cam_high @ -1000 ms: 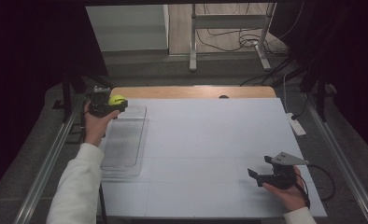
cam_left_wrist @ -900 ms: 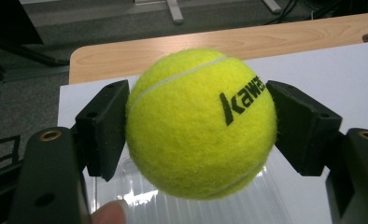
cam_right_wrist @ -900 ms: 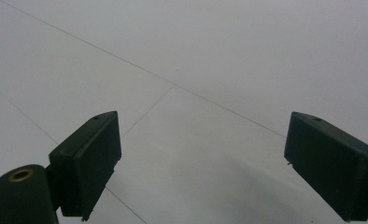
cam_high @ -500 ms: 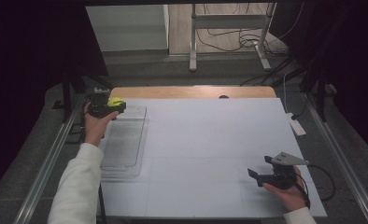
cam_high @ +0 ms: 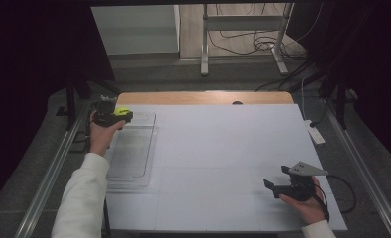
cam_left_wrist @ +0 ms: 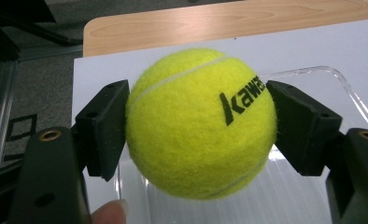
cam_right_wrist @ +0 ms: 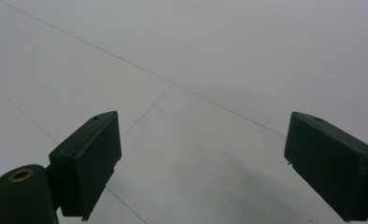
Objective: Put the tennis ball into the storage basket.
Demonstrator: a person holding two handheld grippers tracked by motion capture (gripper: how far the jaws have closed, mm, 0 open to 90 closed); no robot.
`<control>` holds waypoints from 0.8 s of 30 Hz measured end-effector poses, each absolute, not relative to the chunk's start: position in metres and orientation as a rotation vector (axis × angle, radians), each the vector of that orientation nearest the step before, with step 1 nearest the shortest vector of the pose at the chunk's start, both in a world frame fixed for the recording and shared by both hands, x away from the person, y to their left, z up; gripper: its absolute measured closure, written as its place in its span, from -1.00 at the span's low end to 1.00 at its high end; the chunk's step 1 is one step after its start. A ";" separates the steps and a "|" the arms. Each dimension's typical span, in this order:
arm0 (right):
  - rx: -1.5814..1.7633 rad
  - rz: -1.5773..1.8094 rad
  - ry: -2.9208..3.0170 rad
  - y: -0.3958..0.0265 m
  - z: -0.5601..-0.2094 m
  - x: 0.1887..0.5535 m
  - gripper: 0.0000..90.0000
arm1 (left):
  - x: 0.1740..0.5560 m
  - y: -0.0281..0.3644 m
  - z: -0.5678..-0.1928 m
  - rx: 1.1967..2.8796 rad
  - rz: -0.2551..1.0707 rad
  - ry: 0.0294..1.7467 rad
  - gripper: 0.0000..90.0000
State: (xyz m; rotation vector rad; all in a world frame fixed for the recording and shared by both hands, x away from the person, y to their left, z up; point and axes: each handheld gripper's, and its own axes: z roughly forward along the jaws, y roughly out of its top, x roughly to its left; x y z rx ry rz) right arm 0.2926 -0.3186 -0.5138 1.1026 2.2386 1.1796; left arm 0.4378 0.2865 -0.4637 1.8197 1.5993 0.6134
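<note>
White sleeves (cam_high: 82, 198); black grippers (cam_high: 278, 186), one apparently topped by a grey plate.

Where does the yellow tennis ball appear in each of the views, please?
High view: the tennis ball sits far left, between the left gripper jaws, above the clear tray.
Left gripper view: the ball sits at centre, clamped between both jaws.
Right gripper view: open jaws over the white table.
Shared landmark: the clear tray.

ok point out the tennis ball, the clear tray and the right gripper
tennis ball (cam_left_wrist: 201, 123), left gripper view, middle of its yellow felt
clear tray (cam_high: 129, 158), high view, its ribbed floor
right gripper (cam_high: 275, 177), high view, midway between its open fingertips
</note>
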 end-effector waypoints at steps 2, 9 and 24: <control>1.104 1.180 2.238 -0.319 -0.514 0.293 -0.75 | 0.438 0.287 -0.465 1.822 0.612 1.604 -0.41; 1.102 1.180 2.240 -0.318 -0.514 0.292 -0.75 | 0.438 0.288 -0.470 1.841 0.602 1.607 -0.41; 1.101 1.178 2.241 -0.318 -0.514 0.293 -0.75 | 0.440 0.288 -0.478 1.873 0.585 1.620 -0.41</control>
